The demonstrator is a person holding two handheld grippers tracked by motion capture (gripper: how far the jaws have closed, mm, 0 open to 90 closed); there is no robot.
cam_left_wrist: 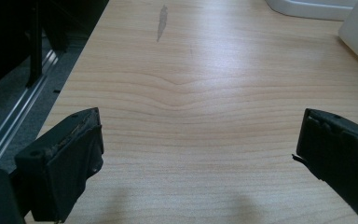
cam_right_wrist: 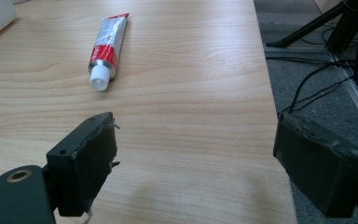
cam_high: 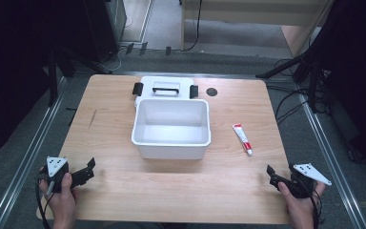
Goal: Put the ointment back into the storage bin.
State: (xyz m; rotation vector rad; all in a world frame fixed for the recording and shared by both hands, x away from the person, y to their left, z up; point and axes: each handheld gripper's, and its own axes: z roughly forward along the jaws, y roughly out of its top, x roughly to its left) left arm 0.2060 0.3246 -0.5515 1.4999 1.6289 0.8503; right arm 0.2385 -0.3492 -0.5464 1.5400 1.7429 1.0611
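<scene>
Both grippers wide, empty: left gripper (cam_high: pixel 89 168) well left of white bin (cam_high: pixel 171 128), right gripper (cam_high: pixel 270 174) near toothpaste tube (cam_high: pixel 242 139).

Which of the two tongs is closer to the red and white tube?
The right tongs. The tube lies right of the white bin, on their side of the table; the left tongs are beyond the bin.

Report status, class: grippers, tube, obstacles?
Left gripper open, empty. Right gripper open, tube lying ahead, untouched. White bin open mid-table, lid behind. Path clear.
</scene>
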